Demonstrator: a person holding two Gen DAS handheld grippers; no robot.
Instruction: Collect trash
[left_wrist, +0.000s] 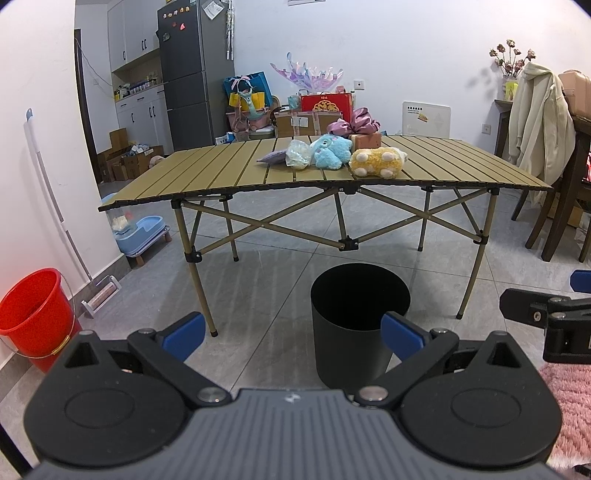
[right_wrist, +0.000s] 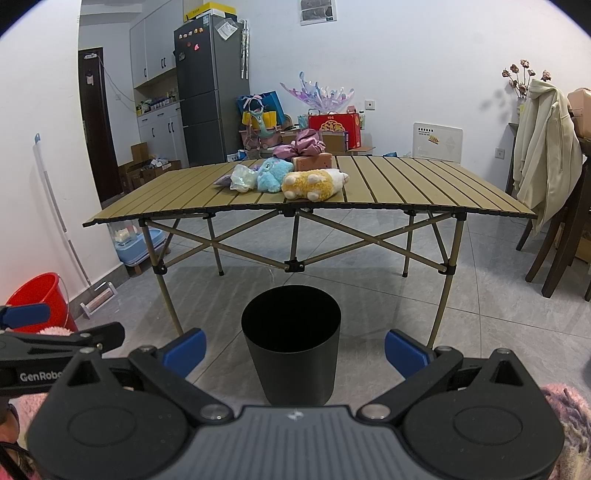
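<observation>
A black round bin (left_wrist: 360, 317) stands on the tiled floor in front of a tan slatted folding table (left_wrist: 221, 166); it also shows in the right wrist view (right_wrist: 291, 343). On the table lie a crumpled clear plastic bag (left_wrist: 298, 154), a purple wrapper (left_wrist: 272, 156), a blue plush (left_wrist: 330, 151), a yellow plush (left_wrist: 376, 161) and a pink box (left_wrist: 365, 140). My left gripper (left_wrist: 293, 338) is open and empty, low, just before the bin. My right gripper (right_wrist: 295, 354) is open and empty, also before the bin. Each gripper's side shows in the other's view.
A red bucket (left_wrist: 35, 321) and a mop (left_wrist: 55, 206) stand at the left wall. A blue pet feeder (left_wrist: 142, 230) sits beyond. Wooden chairs with a cream jacket (left_wrist: 539, 125) stand at right. A fridge (left_wrist: 195, 74) and gift boxes are at the back.
</observation>
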